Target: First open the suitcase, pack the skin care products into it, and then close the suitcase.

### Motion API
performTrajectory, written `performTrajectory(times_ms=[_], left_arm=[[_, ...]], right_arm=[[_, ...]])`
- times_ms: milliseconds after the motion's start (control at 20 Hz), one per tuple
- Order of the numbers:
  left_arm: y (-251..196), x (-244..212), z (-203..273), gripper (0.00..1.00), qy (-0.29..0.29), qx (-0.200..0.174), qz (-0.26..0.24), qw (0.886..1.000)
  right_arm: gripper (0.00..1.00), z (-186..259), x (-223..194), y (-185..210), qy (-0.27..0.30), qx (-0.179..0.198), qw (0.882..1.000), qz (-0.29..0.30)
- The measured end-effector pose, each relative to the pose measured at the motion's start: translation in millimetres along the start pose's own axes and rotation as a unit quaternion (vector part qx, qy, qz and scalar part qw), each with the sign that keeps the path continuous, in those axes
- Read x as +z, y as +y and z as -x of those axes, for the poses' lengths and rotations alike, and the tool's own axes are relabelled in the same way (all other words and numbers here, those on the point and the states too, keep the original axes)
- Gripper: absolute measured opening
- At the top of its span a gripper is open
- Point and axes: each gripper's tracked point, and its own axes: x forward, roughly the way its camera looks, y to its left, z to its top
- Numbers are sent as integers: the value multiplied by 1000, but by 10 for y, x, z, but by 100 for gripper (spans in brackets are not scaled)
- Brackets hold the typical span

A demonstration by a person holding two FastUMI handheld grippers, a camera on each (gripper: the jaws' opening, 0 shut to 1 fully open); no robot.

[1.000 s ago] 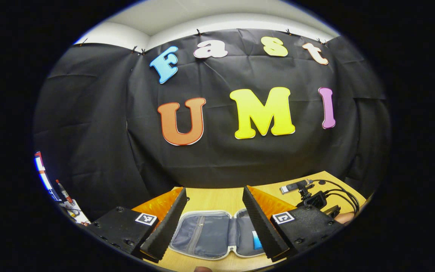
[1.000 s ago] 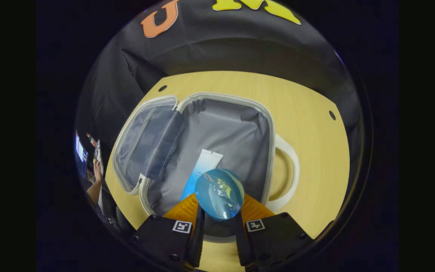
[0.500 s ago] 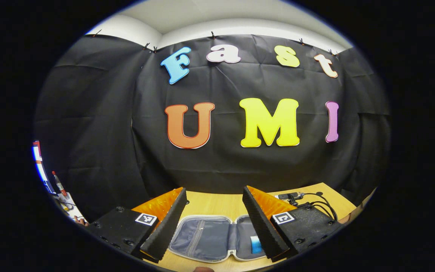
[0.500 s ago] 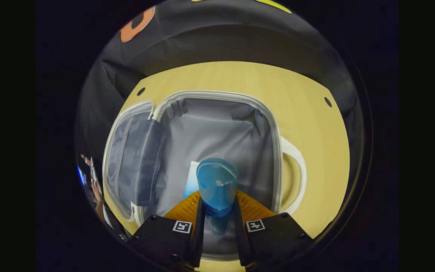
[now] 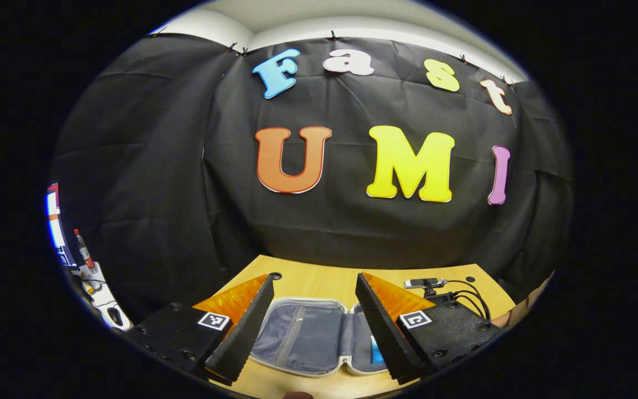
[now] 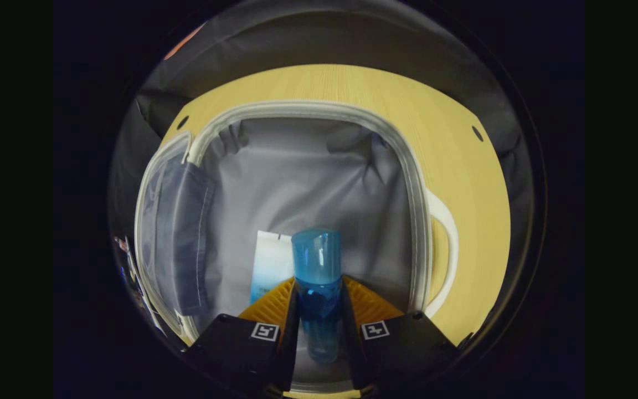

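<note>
A pale wooden bench (image 6: 463,166) is carrying the open suitcase (image 6: 308,111), its grey lining (image 6: 297,177) facing up and its white handle (image 6: 445,244) lying out to one side. In the right gripper view, the right tongs (image 6: 319,310) are gripping a blue bottle (image 6: 317,266) between both fingers and holding it low over the lined half, the cap pointing toward the far rim. A white-and-blue tube (image 6: 268,266) is lying on the lining just beside the bottle — already packed, it seems.

In the left gripper view, the left tongs (image 5: 312,327) are hanging spread wide with nothing between the fingers, looking across the bench at the open suitcase.

The packing step is in hand, judging by the bottle poised over the lining. The next move probably calls for easing the bottle down beside the tube, parting the fingers and drawing clear — then the lid half (image 6: 178,233) can be folded over to close the case.
</note>
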Motion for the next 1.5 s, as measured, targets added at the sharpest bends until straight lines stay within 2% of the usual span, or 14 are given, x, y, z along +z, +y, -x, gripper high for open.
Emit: performTrajectory(times_ms=[100,150,250,350,400,450,650,850,950,1000,1250,1300,1350,1500], left_arm=[[109,-32,45,95,-1,11,19,1000],[146,-80,70,95,8,13,31,999],[409,-164,78,97,12,42,42,998],[627,-230,77,100,14,59,46,997],[710,-267,103,97,18,65,47,997],[785,-298,103,97,22,70,51,996],[1133,-547,20,97,45,74,78,993],[1453,-1014,-205,97,86,53,134,986],[1587,-1355,-334,98,117,42,173,977],[1628,-1514,-420,98,132,36,194,972],[1799,-2092,-885,98,182,2,267,946],[1787,-2117,-974,98,187,-12,286,940],[1774,-2151,-1040,98,189,-25,305,933],[1805,-2336,-1287,96,200,-38,345,916]], right_arm=[[36,9,2,31,0,5,1000,6],[39,24,-6,34,1,7,1000,8],[46,80,-6,37,-5,12,1000,17],[67,244,57,62,-30,23,999,33],[78,343,93,69,-47,30,997,45],[80,482,152,68,-68,33,996,57],[80,1188,320,72,-152,64,982,86],[80,2014,445,-50,-248,90,960,92],[78,2388,467,-138,-295,98,946,94],[80,2558,464,-195,-317,100,938,97],[80,3303,379,-561,-415,80,900,110],[77,3397,327,-621,-426,76,895,108],[80,3468,284,-656,-432,75,893,105],[80,3568,248,-803,-444,59,888,105]])
